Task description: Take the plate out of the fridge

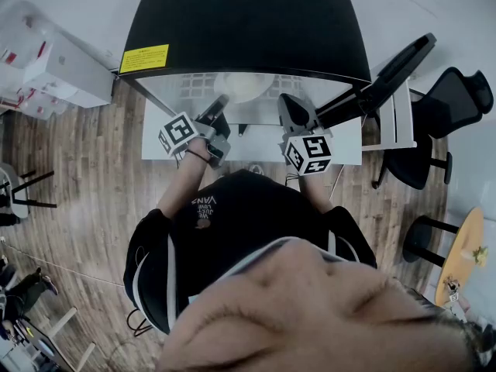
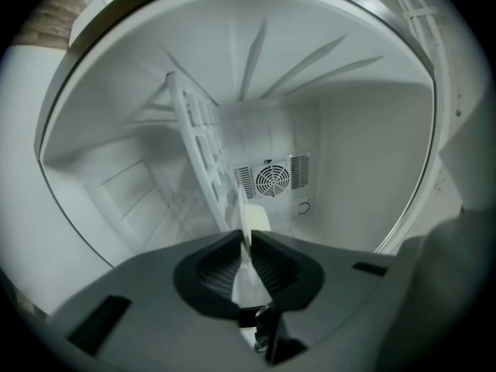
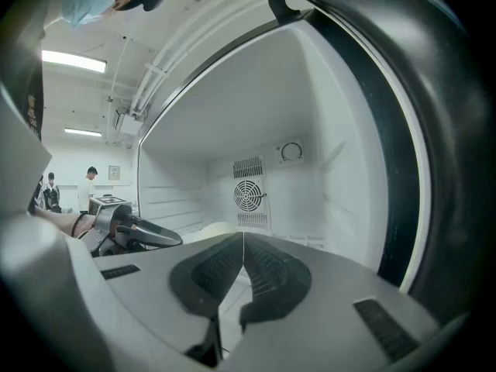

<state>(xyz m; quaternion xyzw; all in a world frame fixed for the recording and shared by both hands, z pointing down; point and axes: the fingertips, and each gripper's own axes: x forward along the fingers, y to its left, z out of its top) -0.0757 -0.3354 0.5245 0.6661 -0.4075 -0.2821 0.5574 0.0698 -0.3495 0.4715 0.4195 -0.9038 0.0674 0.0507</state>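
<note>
Fridge (image 1: 240, 22) is open, your left claw (image 2: 246, 235) pinches the plate (image 2: 254, 217) by its rim inside, right claw (image 3: 242, 239) is pressed together on nothing; pulling the plate out isn't done yet.

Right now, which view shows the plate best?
The head view: the plate shows its round outline inside the fridge. The left gripper view has only its rim, edge-on, clamped by the left gripper. The right gripper view catches a pale sliver past its jaws.
</note>
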